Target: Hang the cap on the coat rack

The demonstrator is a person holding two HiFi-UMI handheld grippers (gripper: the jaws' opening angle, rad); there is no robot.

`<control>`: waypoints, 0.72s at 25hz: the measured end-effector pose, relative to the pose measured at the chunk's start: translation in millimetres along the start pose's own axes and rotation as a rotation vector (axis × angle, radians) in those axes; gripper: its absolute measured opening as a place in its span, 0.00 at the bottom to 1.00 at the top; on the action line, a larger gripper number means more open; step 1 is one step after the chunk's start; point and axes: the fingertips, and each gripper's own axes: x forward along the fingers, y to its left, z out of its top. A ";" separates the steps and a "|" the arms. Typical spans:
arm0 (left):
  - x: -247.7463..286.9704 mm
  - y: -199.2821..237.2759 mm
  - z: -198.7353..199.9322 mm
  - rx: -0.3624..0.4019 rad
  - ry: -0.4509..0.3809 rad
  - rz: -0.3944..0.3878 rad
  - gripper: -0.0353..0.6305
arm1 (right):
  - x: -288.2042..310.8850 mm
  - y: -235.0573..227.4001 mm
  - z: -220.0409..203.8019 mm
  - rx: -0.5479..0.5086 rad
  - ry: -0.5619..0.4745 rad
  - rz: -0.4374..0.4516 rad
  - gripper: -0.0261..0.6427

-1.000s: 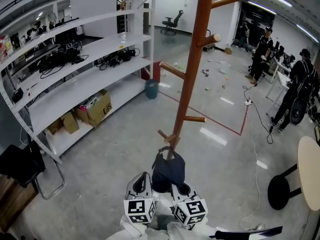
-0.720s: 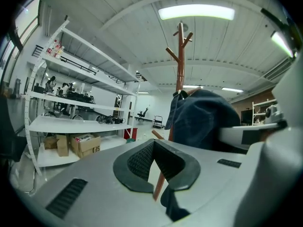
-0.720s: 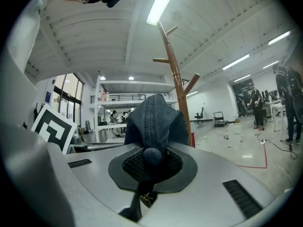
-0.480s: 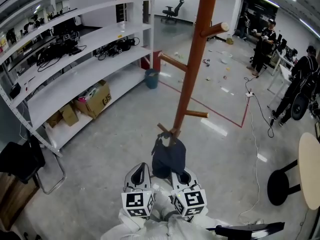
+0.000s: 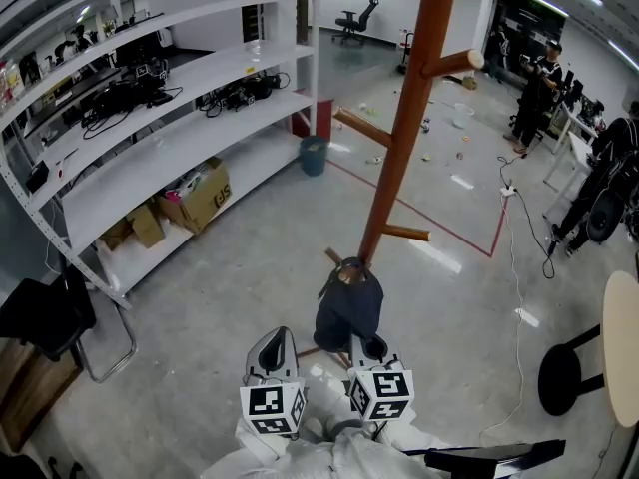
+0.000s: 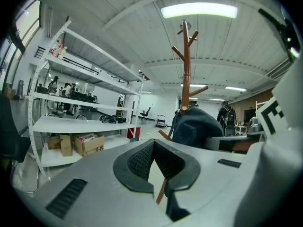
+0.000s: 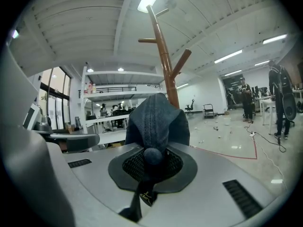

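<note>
cap [image 5: 349, 309]: dark denim, draped over peg [image 5: 346, 274] | right hand-held gripper [image 7: 152, 159] clamped on it | left hand-held gripper [image 6: 154, 161] apart

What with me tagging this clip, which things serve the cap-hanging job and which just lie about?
Job: cap, coat rack, right gripper shut on the cap.
Lying about: shelving, cardboard boxes, blue bin, round table, black stool.

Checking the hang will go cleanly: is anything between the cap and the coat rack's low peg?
Nothing visible does. The cap, clamped in the right gripper, is up at the low peg of the coat rack, with no other thing between them.
</note>
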 end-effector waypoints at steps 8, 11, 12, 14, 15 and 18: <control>-5.8 2.1 -3.3 0.001 0.015 0.012 0.04 | 6.7 -10.6 -13.6 -0.002 0.015 -0.036 0.07; -6.6 0.3 -5.2 0.002 0.022 0.010 0.04 | 10.7 -14.4 -16.6 -0.015 0.008 -0.043 0.07; -6.6 0.4 -6.2 0.002 0.024 0.010 0.04 | 13.3 -15.1 -18.5 -0.024 0.004 -0.042 0.07; -7.4 2.0 -8.3 0.003 0.028 0.011 0.04 | 19.5 -15.1 -22.8 -0.053 -0.002 -0.042 0.07; -8.3 2.7 -9.1 0.003 0.031 0.011 0.04 | 22.3 -15.3 -25.1 -0.070 -0.002 -0.046 0.07; -12.0 2.5 -11.3 0.003 0.038 0.009 0.04 | 27.0 -18.3 -30.2 -0.091 0.001 -0.059 0.07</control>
